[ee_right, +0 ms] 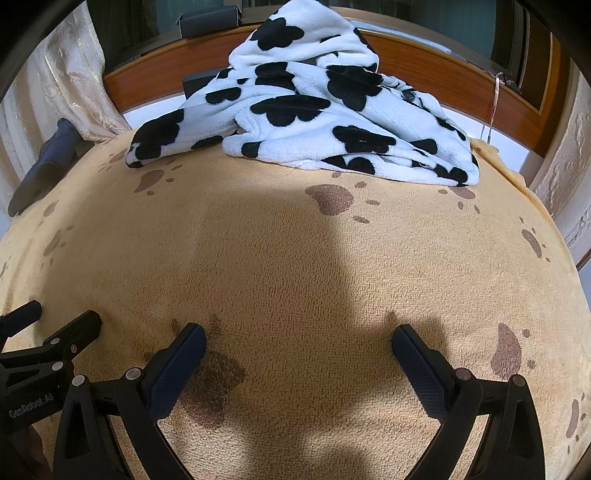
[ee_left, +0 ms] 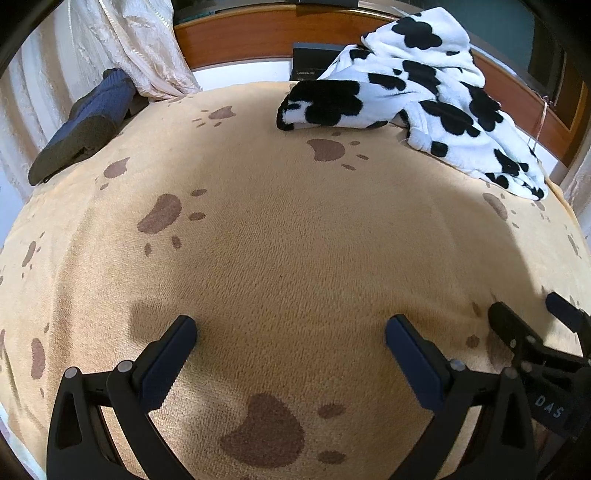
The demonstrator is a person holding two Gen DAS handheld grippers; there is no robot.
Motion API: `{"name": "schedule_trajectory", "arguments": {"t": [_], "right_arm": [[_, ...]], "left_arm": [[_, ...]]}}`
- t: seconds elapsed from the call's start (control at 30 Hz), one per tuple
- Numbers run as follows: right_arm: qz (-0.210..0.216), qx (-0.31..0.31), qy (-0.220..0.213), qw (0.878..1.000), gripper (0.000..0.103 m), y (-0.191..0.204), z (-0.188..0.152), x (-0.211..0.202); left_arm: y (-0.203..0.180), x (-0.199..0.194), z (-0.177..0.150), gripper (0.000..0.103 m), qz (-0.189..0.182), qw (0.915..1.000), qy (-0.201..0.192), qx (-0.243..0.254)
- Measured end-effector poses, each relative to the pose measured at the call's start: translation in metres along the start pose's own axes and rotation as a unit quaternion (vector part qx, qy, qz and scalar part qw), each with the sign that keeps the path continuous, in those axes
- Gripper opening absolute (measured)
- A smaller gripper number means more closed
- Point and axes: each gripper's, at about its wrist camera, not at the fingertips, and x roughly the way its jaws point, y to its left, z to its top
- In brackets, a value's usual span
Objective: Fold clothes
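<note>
Gaping wide and empty, both tools, left and right; only the right view shows the garment's peak.

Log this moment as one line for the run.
left gripper open, empty | right gripper open, empty | cow-print garment heaped, unfolded, far side of paw-print blanket

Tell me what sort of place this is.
Probably a bedroom at home: a tan paw-print blanket covers a bed-like surface, a cow-print fleece garment lies heaped at its far end, cream curtains hang beside it, and a wooden ledge runs behind.
</note>
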Motion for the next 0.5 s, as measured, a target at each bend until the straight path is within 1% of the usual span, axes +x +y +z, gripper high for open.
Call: {"name": "schedule_trajectory", "arguments": {"t": [0.1, 0.2, 0.3, 0.43, 0.5], "right_arm": [[0.004, -0.004, 0.000, 1.000, 0.103, -0.001, 0.000, -0.001], [0.014, -0.013, 0.003, 1.000, 0.103, -0.003, 0.000, -0.002], [0.025, -0.016, 0.003, 1.000, 0.102, -0.006, 0.000, -0.003], [0.035, -0.029, 0.009, 0.999, 0.102, -0.008, 0.002, -0.003], [0.031, -0.025, 0.009, 0.999, 0.102, -0.015, 0.005, -0.003]], "left_arm": [[-0.007, -0.003, 0.005, 0.103, 0.014, 0.9998, -0.003, 0.012], [-0.015, -0.009, 0.013, 0.103, 0.019, 0.9996, -0.011, 0.021], [-0.021, -0.019, 0.023, 0.103, 0.001, 0.9995, -0.027, 0.019], [-0.032, -0.026, 0.042, 0.103, -0.007, 0.9989, -0.043, 0.017], [-0.037, -0.028, 0.053, 0.103, -0.013, 0.9986, -0.051, 0.008]]}}
